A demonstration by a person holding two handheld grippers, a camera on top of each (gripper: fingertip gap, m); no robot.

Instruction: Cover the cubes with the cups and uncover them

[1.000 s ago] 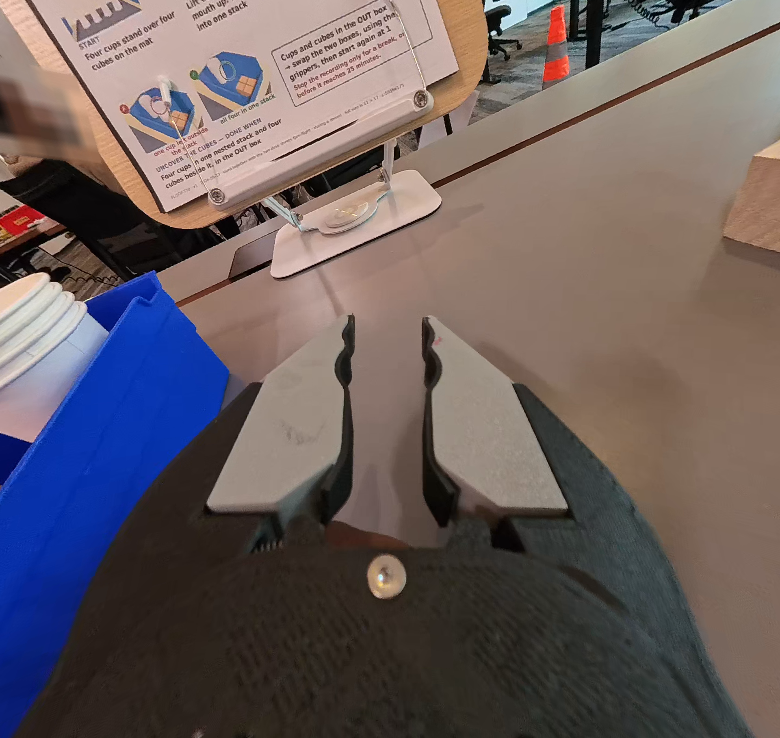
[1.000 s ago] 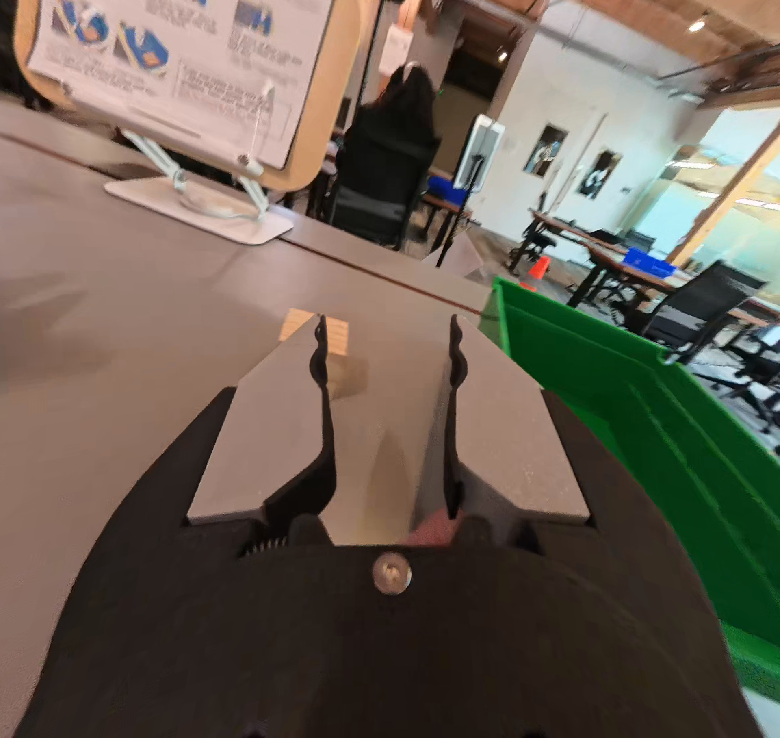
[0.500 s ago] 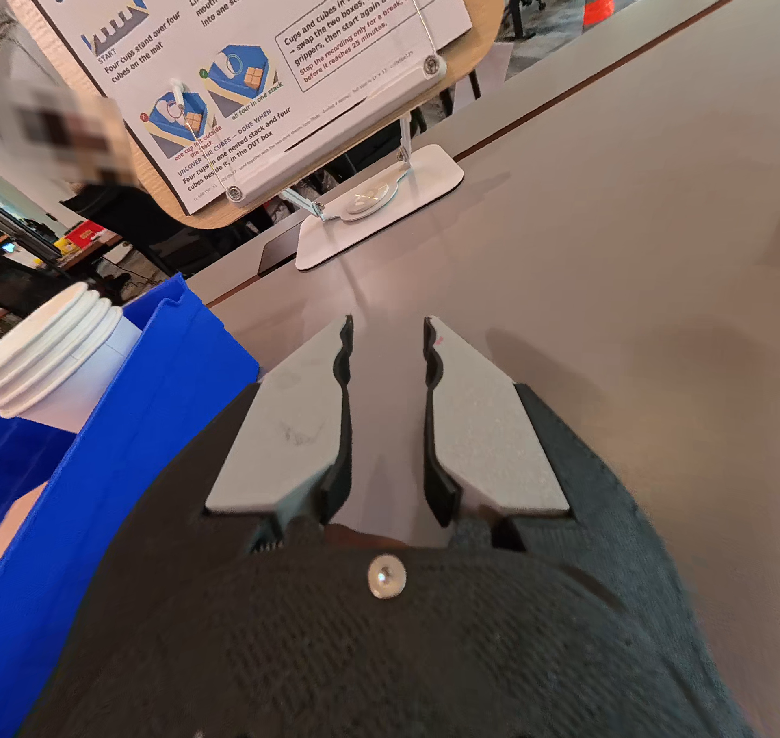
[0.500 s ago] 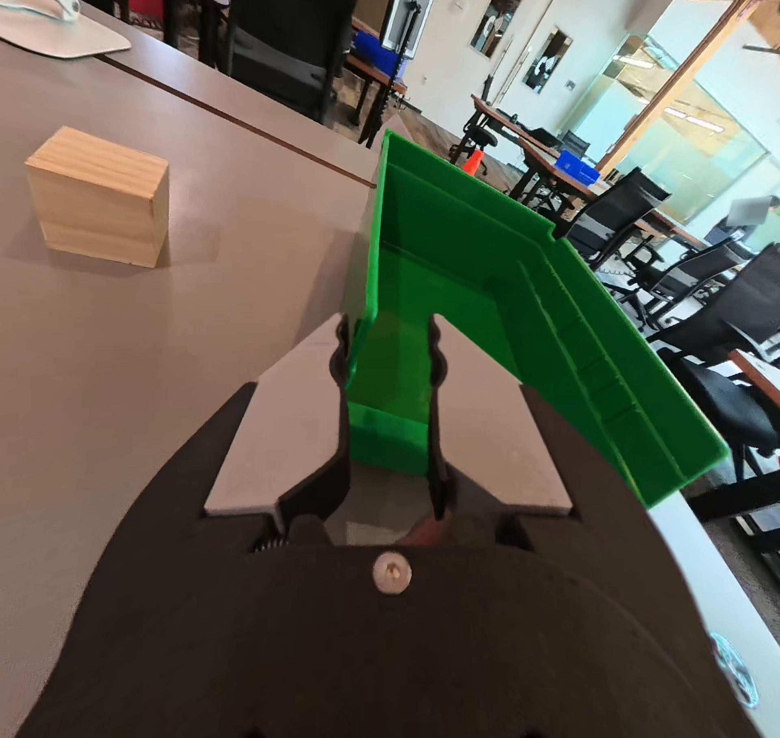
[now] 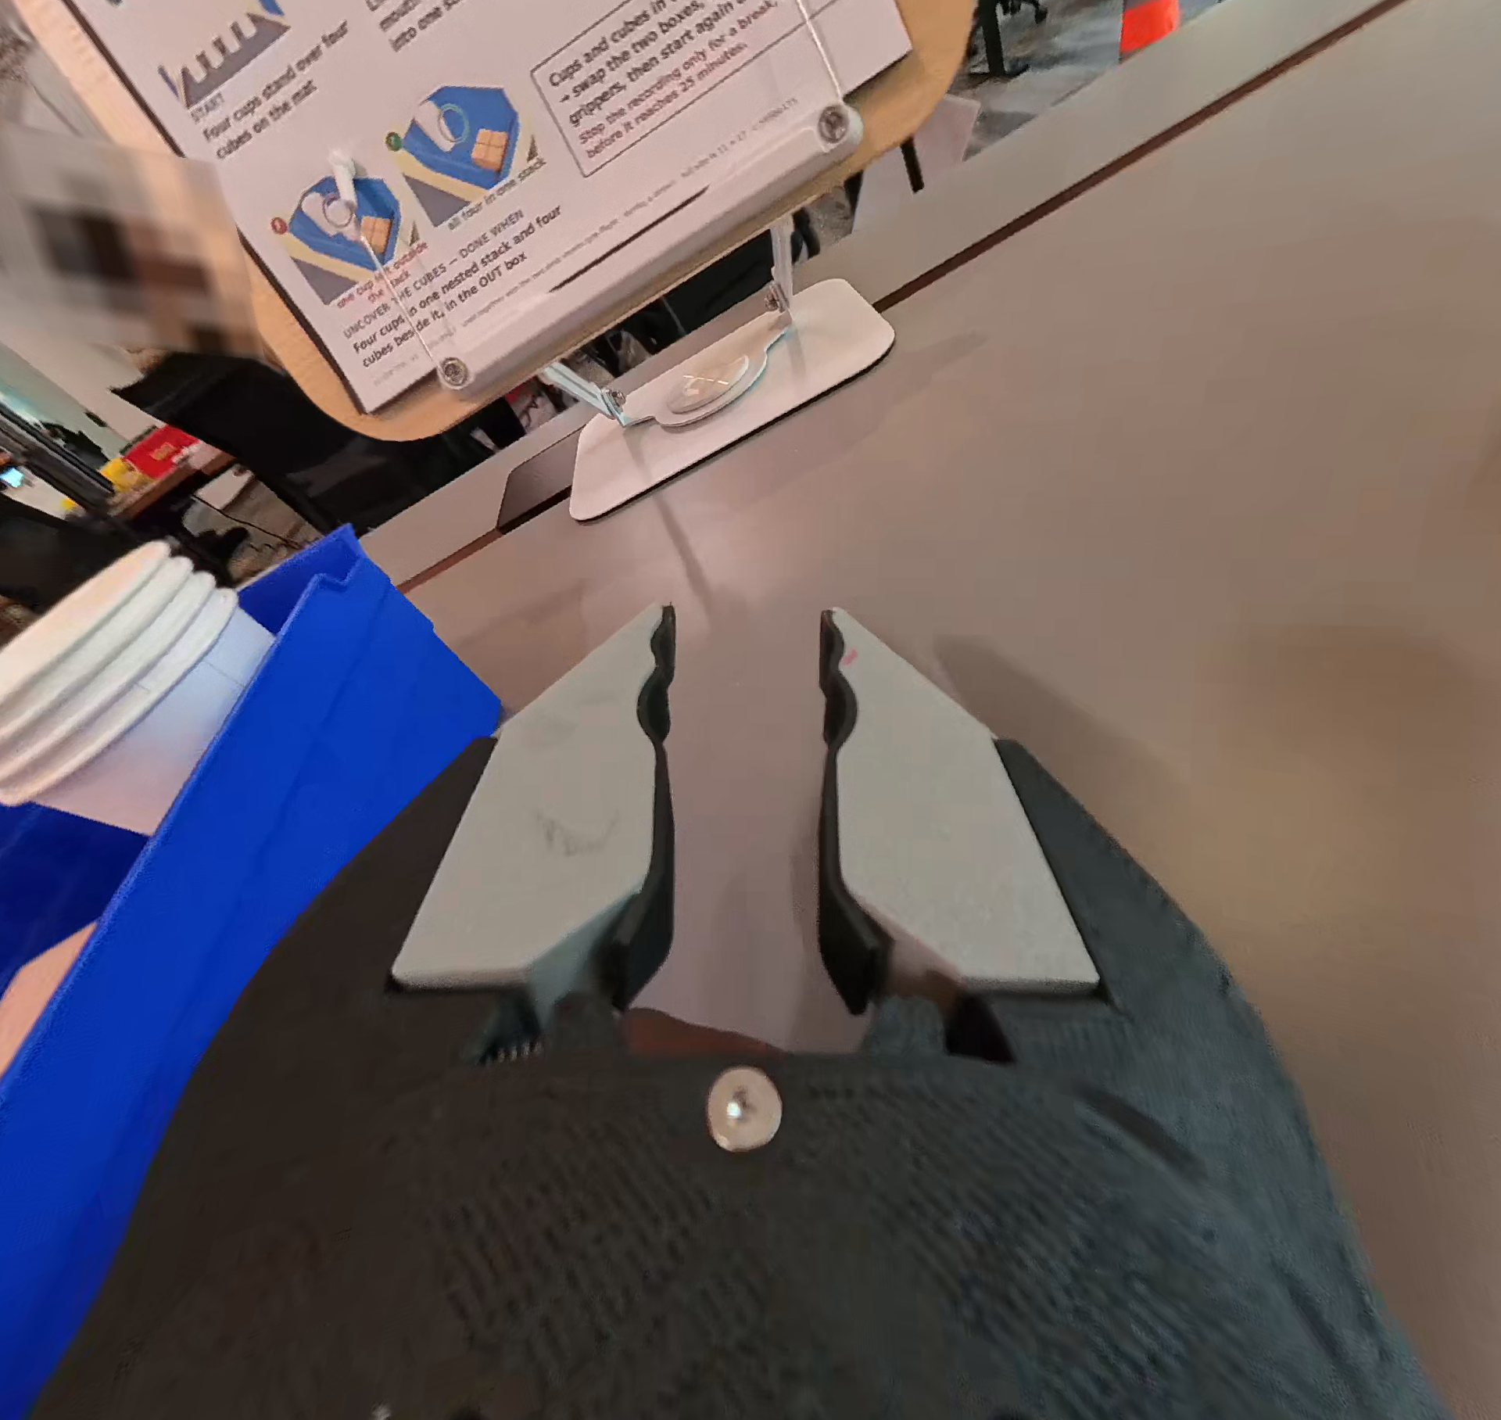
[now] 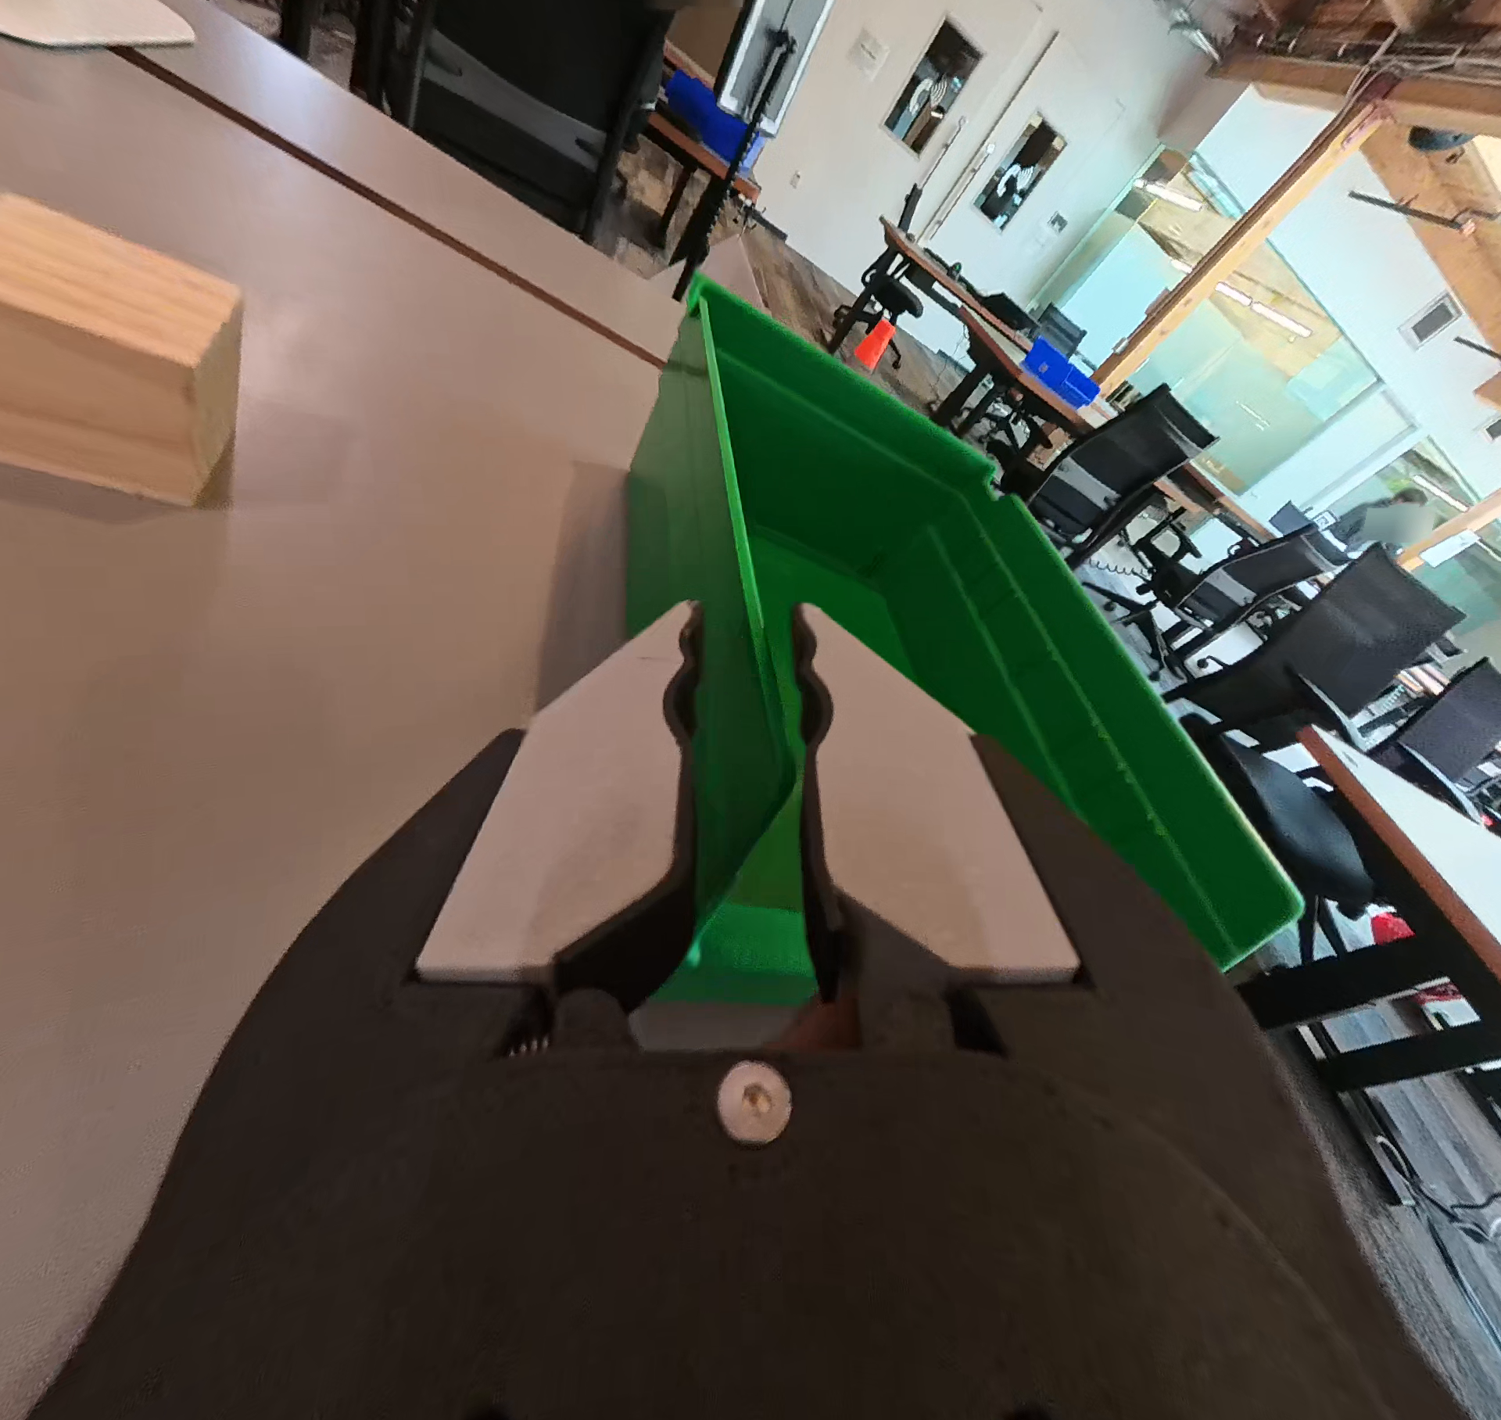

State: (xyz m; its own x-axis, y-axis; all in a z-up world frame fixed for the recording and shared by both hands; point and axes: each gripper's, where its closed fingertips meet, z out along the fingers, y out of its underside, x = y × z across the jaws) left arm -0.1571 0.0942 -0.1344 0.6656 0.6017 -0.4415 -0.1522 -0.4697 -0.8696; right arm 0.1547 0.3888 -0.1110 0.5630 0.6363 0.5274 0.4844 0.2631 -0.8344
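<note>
My right gripper (image 6: pixel 743 625) straddles the near left wall of an empty green bin (image 6: pixel 1015 609). One pad is outside the wall and one inside, and both lie against it. A wooden cube (image 6: pixel 97 349) sits on the grey table (image 6: pixel 325 650) to the left of the bin. My left gripper (image 5: pixel 746 625) is open and empty, just above the table. A blue bin (image 5: pixel 244 772) stands to its left and holds a nested stack of white cups (image 5: pixel 105 674), mouths up.
An instruction sheet on a wooden stand (image 5: pixel 528 122) with a white base (image 5: pixel 731 390) stands at the back of the table. The table's right edge runs just past the green bin. Office chairs and desks lie beyond. My right gripper's tips are some 15 cm from the wooden cube (image 6: pixel 97 349).
My right gripper swung right from the cube to the green bin, moved over its wall and narrowed its jaws onto it. My left gripper drifted slightly, jaws still open.
</note>
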